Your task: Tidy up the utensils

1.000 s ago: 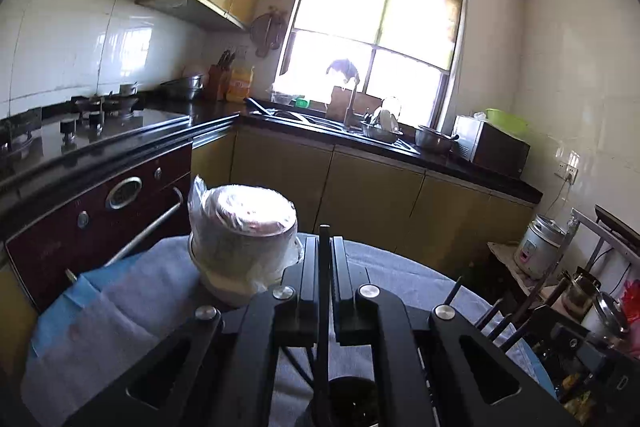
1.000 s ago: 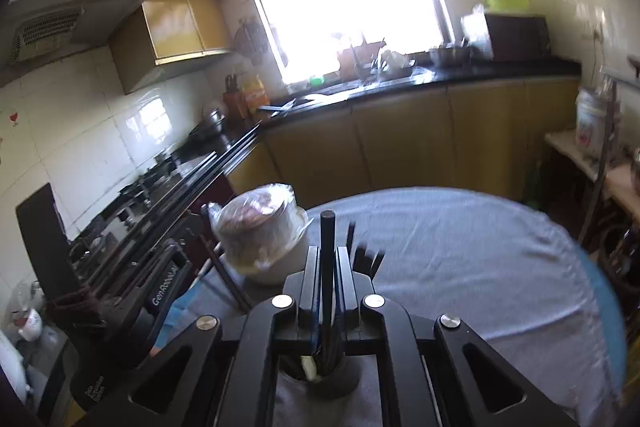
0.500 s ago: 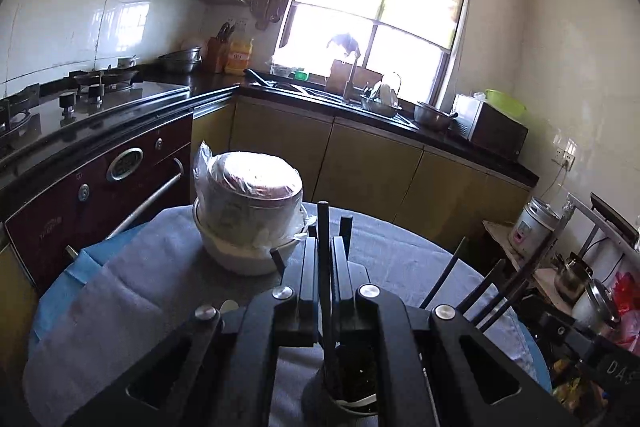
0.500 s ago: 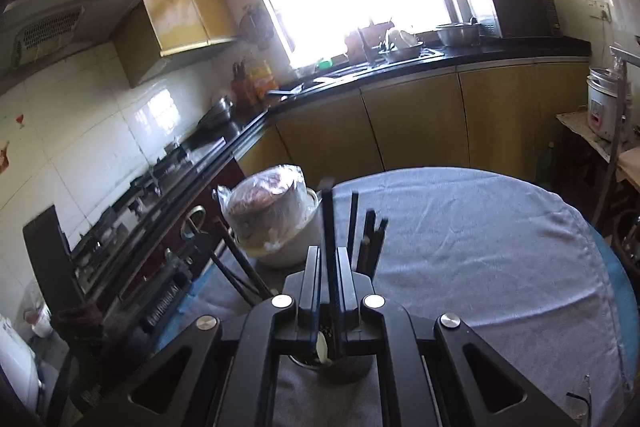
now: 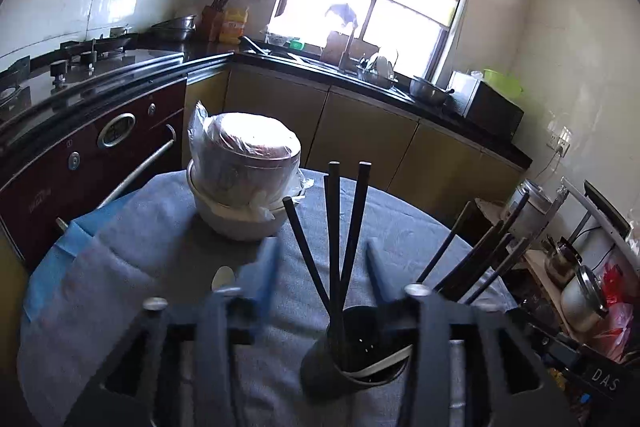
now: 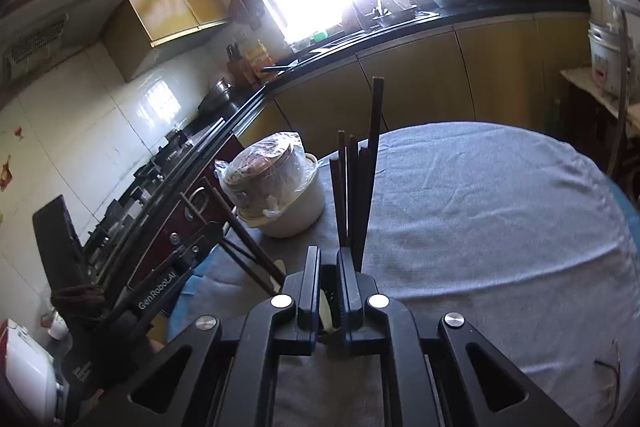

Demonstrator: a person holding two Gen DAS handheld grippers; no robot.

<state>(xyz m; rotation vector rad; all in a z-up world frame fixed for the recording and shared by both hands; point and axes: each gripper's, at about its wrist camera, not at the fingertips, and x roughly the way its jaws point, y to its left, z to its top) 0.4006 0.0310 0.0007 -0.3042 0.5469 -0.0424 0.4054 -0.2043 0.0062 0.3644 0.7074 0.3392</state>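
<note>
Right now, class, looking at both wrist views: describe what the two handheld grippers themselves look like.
Both are black, angular linkages joined by round silver pivot pins. The left gripper has blurred, bluish-looking fingers in its own view; seen from the right wrist, its side bears white "GenRobot.AI" lettering. The right gripper has narrow black fingers; from the left wrist, white letters "DAS" show on it. No sleeves visible.

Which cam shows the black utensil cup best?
Left wrist: the black utensil cup shows its rim, perforated inside and three chopsticks standing in it. Right wrist: the cup is mostly hidden behind the hand-held gripper; mainly chopsticks show above it.
</note>
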